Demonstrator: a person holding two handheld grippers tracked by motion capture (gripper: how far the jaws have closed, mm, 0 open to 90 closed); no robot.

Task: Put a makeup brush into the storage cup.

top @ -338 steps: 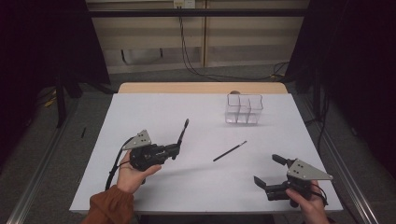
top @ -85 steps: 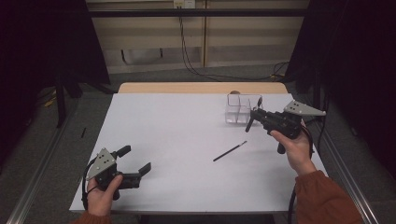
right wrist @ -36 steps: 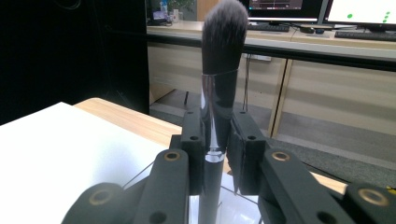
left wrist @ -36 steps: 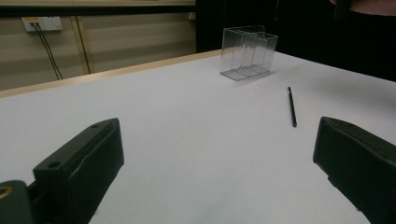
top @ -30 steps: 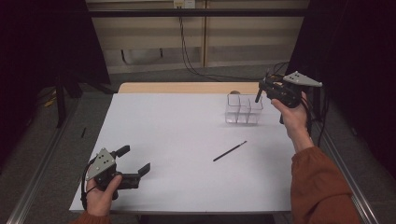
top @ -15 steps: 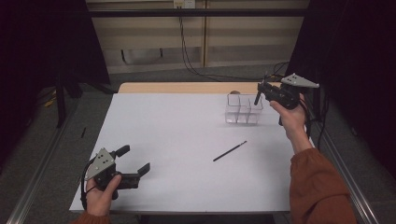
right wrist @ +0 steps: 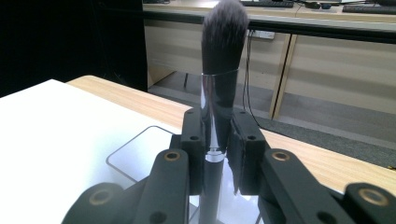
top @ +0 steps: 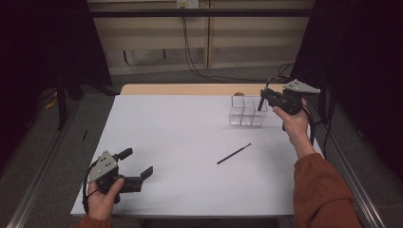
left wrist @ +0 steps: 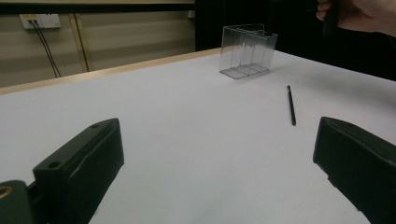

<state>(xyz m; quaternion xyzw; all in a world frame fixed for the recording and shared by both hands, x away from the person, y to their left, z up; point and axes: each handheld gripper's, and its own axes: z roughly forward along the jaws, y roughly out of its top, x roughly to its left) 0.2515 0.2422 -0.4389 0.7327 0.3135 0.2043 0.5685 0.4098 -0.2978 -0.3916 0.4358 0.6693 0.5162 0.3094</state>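
Note:
A makeup brush (right wrist: 219,70) with dark bristles stands upright, bristles up, and my right gripper (right wrist: 217,135) is shut on its shiny handle. In the high view the right gripper (top: 263,97) holds the brush (top: 260,103) over the right end of a clear acrylic organizer (top: 242,114) at the table's far right. The handle's lower end points into the organizer (right wrist: 140,154); how deep it reaches I cannot tell. My left gripper (top: 138,162) rests open near the front left corner, and its jaws (left wrist: 217,135) have nothing between them.
A thin black stick (top: 234,154) lies on the white table top (top: 180,128) between centre and right, also seen ahead of the left gripper (left wrist: 291,105). The organizer (left wrist: 247,51) stands beyond it. The table's wooden far edge (top: 190,89) runs behind.
The brush, held by the left gripper in the earliest frame, is now in the right gripper above the organizer. Over the last second the right hand has barely shifted; the left has stayed still.

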